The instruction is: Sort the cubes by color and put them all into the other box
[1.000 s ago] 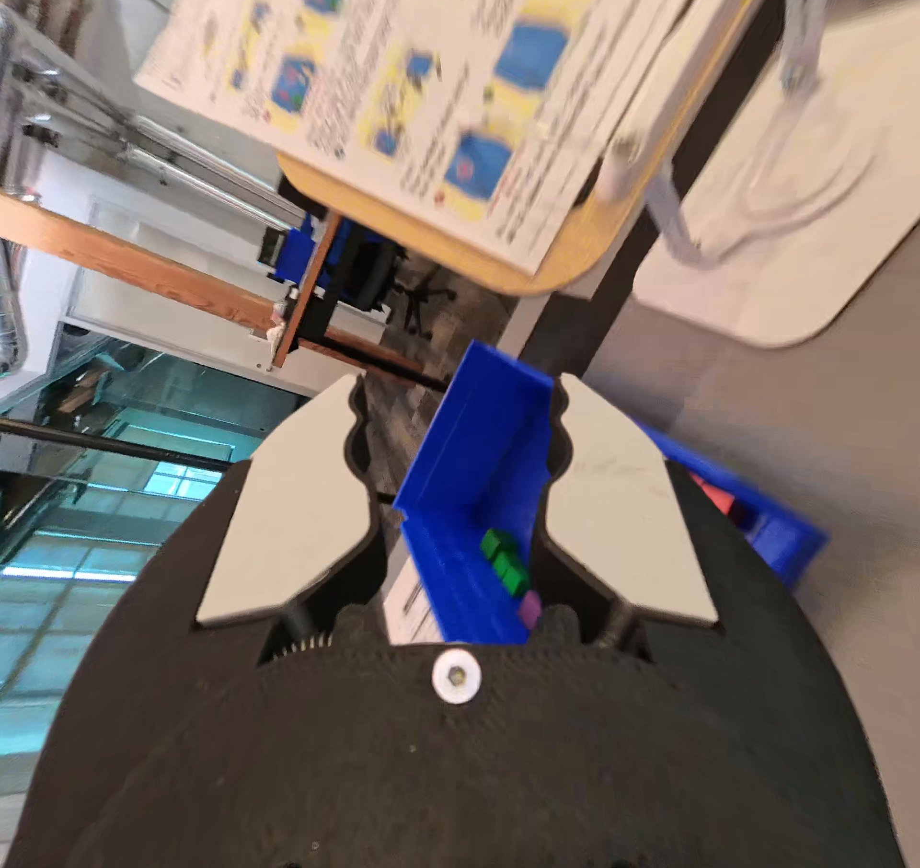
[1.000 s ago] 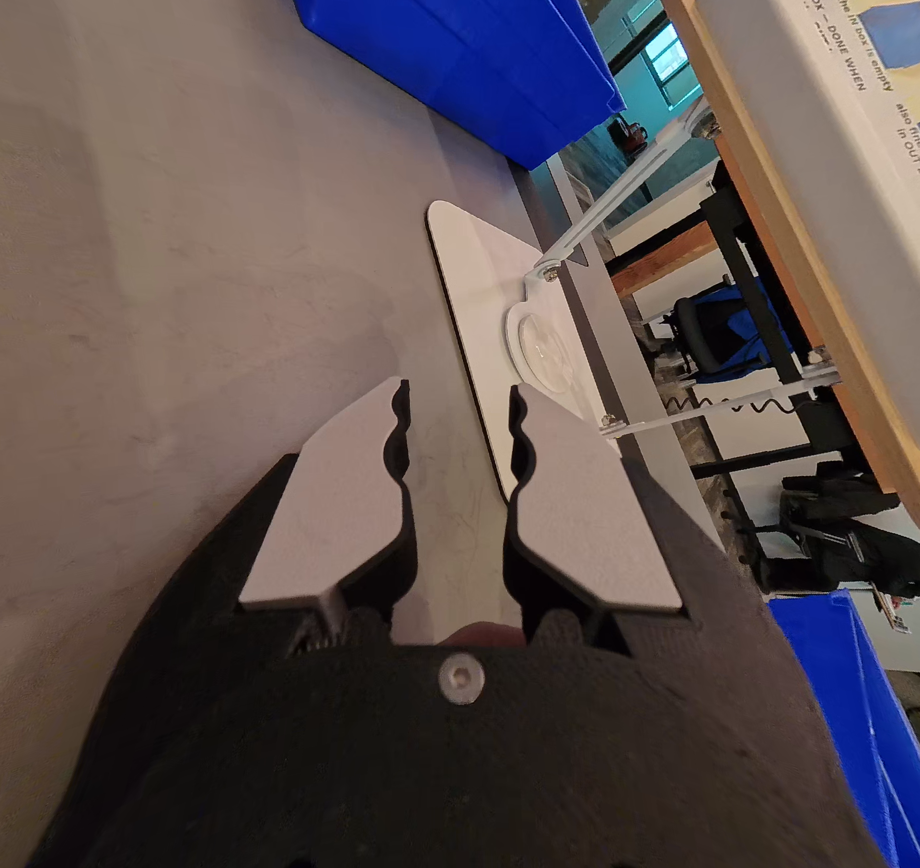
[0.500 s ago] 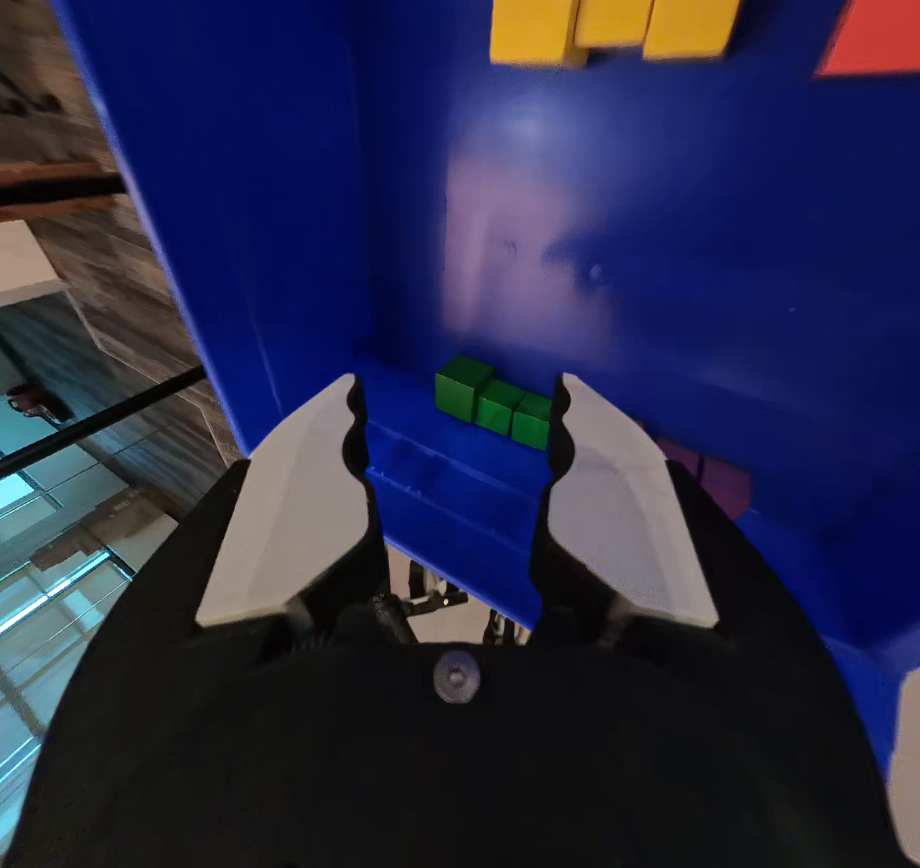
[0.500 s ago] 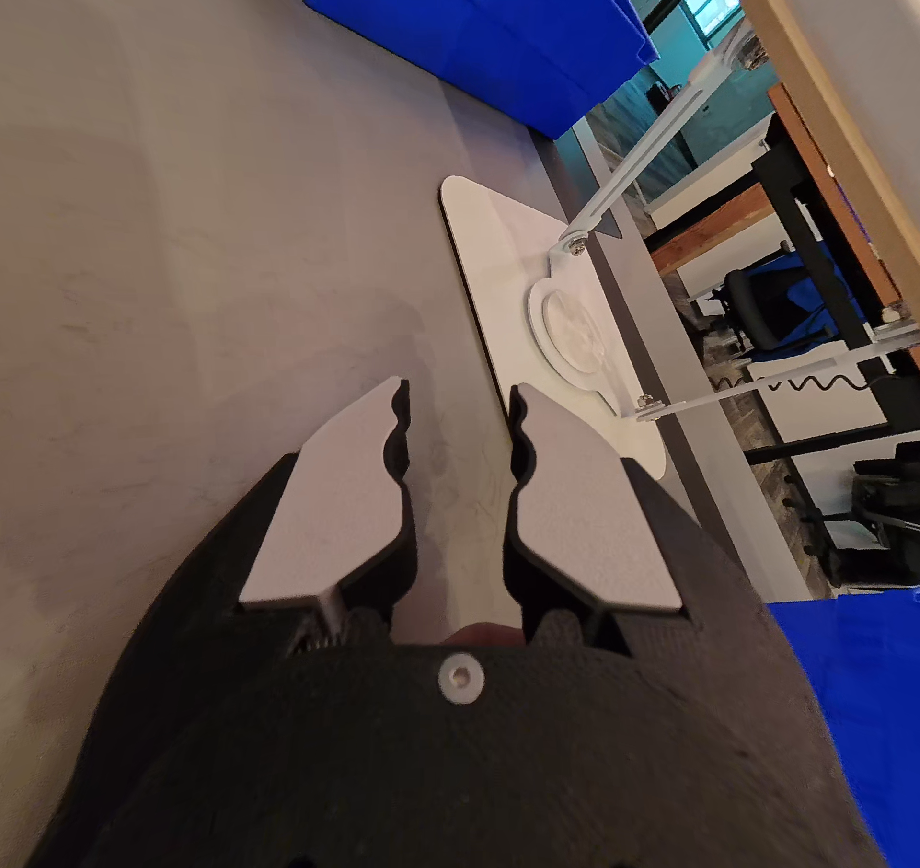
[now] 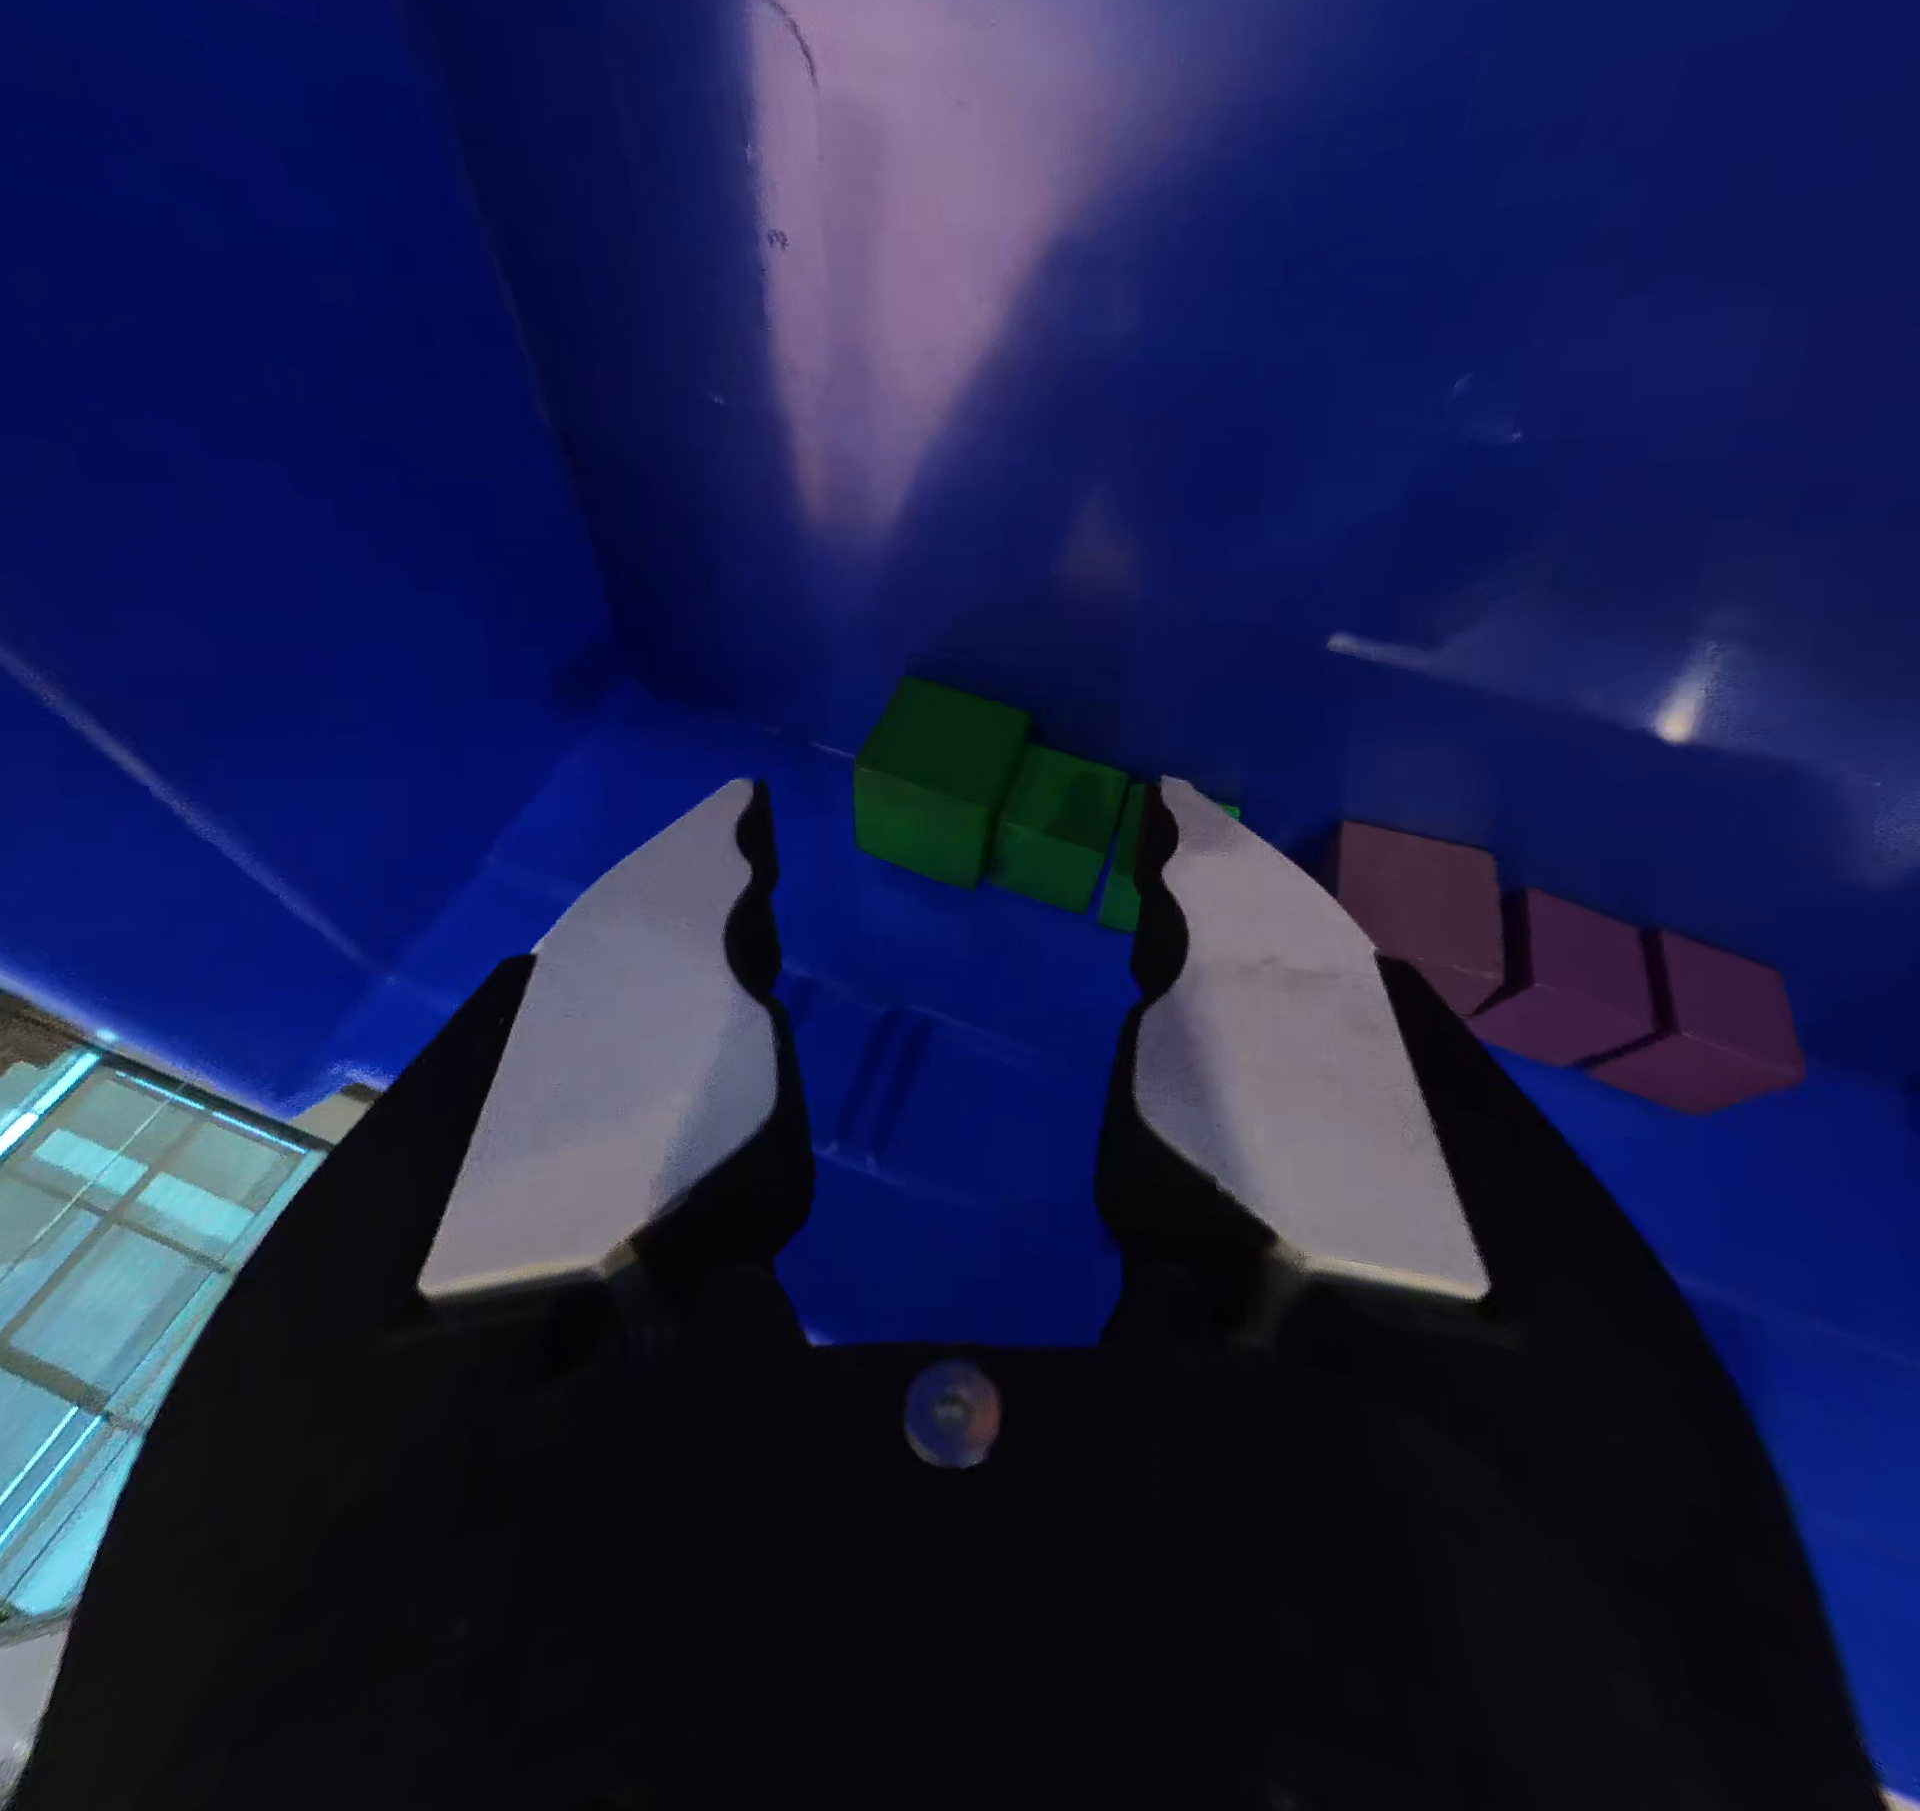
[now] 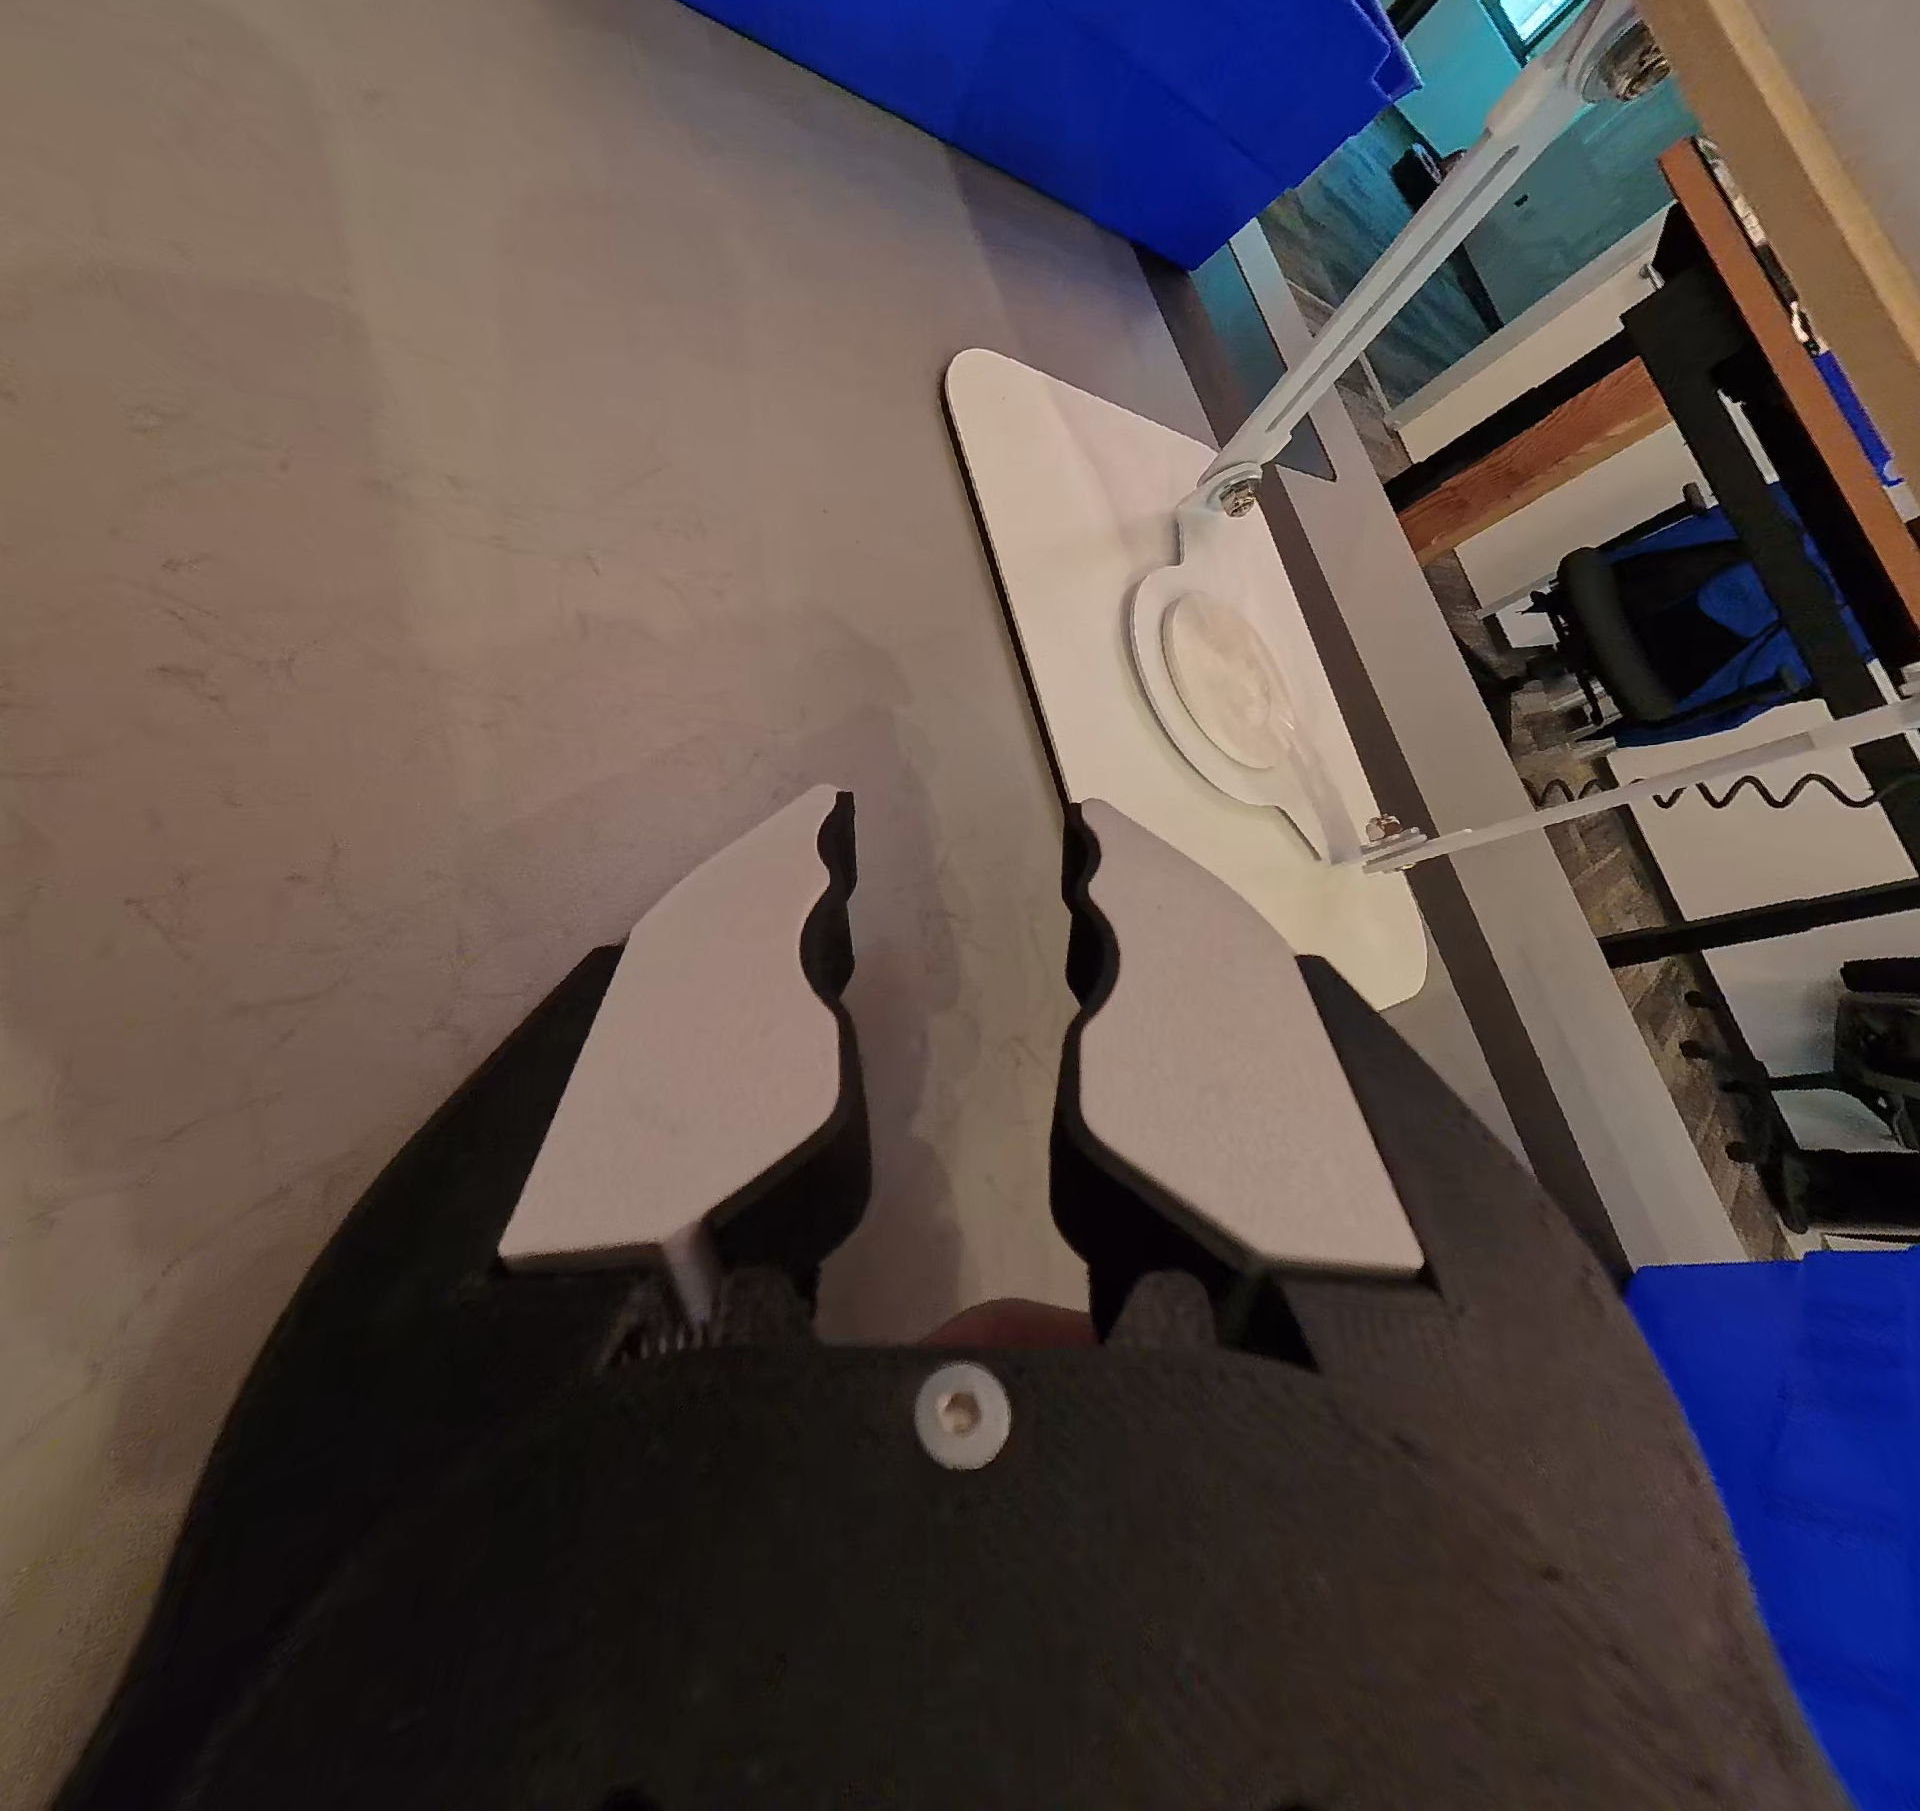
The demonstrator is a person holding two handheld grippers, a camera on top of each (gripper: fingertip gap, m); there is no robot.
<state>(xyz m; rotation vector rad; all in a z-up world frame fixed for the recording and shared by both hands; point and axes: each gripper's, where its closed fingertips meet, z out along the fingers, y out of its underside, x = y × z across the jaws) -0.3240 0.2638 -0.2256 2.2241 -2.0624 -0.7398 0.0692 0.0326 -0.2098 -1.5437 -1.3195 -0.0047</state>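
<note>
Reaching into the blue box (image 5: 312, 411), the left gripper (image 5: 956, 805) holds its fingers wide and empty before green cubes (image 5: 935, 785) and purple cubes (image 5: 1558, 972). Only the right view shows the right gripper (image 6: 956, 816), narrowly parted and empty, over the table (image 6: 416, 514) near a white stand base (image 6: 1070, 535).

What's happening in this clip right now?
The left hand-held gripper is open inside a blue plastic box, pointed at a row of small green cubes beside a row of purple cubes. The right hand-held gripper hangs open and empty over the grey tabletop.
</note>
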